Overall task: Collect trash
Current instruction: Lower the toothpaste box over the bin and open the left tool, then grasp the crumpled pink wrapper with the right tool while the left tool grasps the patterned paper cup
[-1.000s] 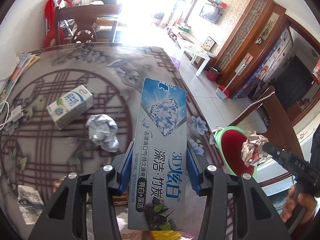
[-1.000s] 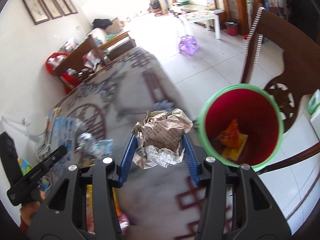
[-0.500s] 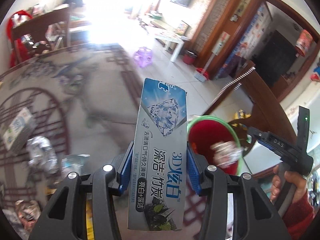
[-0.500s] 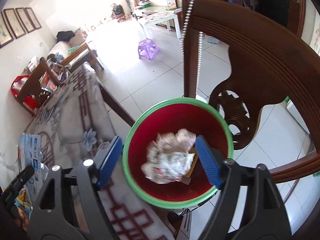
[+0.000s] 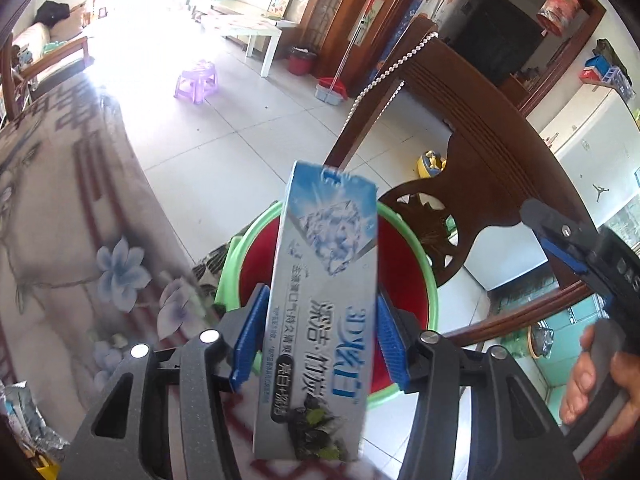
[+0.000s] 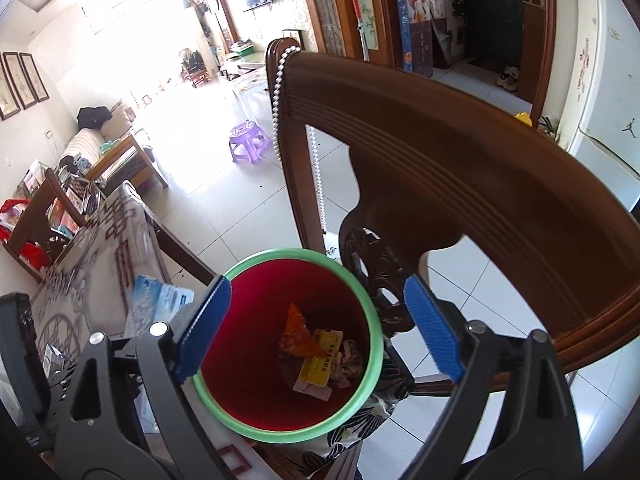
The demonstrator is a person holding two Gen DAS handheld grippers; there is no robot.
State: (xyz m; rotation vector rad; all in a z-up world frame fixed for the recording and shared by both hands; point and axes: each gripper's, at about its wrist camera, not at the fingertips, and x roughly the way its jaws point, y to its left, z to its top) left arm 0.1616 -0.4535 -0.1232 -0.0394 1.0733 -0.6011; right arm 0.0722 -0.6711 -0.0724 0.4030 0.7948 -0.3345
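The long silver-and-blue cardboard toothpaste box (image 5: 324,312) stands between the left gripper (image 5: 320,340) pads as its jaws open, long axis aimed forward over the green-rimmed red plastic bin (image 5: 404,256) directly below. The right gripper (image 6: 316,328), jaws opening and empty, hovers over the same bin.

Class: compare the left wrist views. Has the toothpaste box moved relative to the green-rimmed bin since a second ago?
Yes. The toothpaste box, between the opening jaws of the left gripper, has travelled from above the table to directly over the green-rimmed bin.
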